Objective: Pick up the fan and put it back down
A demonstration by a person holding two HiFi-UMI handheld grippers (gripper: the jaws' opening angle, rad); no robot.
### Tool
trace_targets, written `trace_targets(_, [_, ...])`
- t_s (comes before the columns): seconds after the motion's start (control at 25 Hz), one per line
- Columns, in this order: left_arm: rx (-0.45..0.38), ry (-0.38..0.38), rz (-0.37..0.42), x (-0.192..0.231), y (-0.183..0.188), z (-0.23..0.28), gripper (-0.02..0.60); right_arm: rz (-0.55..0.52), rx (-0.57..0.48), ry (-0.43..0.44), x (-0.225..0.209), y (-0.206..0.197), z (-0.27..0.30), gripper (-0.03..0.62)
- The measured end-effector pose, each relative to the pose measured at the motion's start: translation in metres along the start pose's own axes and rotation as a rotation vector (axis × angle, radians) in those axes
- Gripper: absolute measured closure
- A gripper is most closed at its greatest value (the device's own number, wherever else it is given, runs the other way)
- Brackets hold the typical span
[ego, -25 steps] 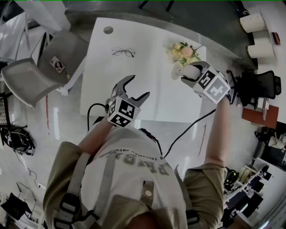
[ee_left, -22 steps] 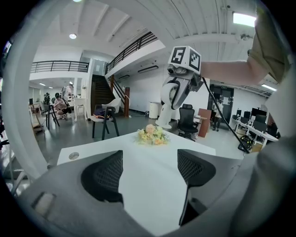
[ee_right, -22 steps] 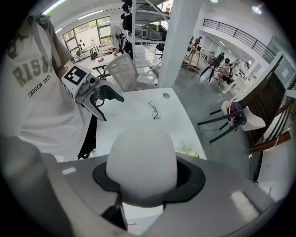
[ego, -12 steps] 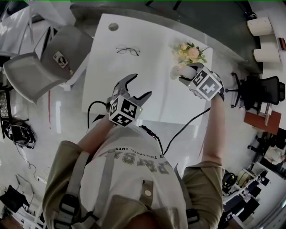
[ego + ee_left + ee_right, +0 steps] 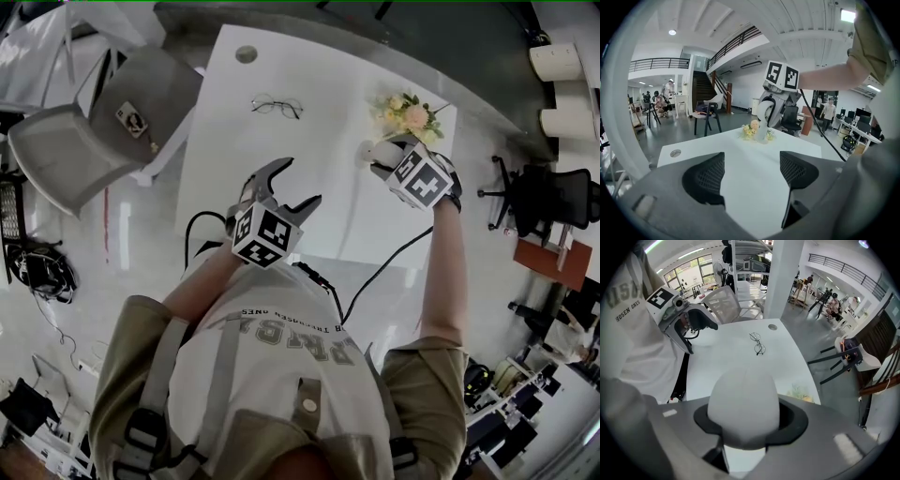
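The fan point(image 5: 743, 406) is a small white rounded thing, and my right gripper point(image 5: 745, 425) is shut on it, pointing down. In the head view the fan point(image 5: 378, 153) pokes out of the right gripper point(image 5: 392, 161) at the table's far right, right beside a bunch of flowers point(image 5: 408, 114). The left gripper view shows the fan point(image 5: 764, 112) hanging upright under the marker cube, its lower end close to the tabletop; I cannot tell whether it touches. My left gripper point(image 5: 298, 180) hovers open over the table's near middle with nothing between its pads point(image 5: 705, 178).
The white table point(image 5: 309, 141) carries a pair of glasses point(image 5: 277, 106) at the far middle and a round cable hole point(image 5: 247, 54) in the far left corner. A grey chair point(image 5: 94, 131) stands left of it and an office chair point(image 5: 534, 202) to the right. Cables trail off the near edge.
The right gripper has sunk with the fan toward the tabletop beside the flowers. The left gripper has stayed in place, still open.
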State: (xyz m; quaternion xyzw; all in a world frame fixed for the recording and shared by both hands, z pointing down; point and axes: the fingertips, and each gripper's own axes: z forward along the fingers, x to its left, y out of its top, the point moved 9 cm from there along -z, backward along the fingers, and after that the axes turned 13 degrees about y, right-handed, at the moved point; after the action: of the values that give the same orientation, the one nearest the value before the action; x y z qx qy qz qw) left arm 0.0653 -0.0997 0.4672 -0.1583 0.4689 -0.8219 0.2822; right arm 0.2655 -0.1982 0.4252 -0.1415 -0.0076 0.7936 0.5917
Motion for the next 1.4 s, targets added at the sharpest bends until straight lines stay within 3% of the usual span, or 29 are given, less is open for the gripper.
trace_targets(1.4, [0.069, -0.018, -0.029, 0.022, -0.018, 0.027, 0.201, -0.014, 0.032, 0.040, -0.029, 0.002, 0.083, 0.385])
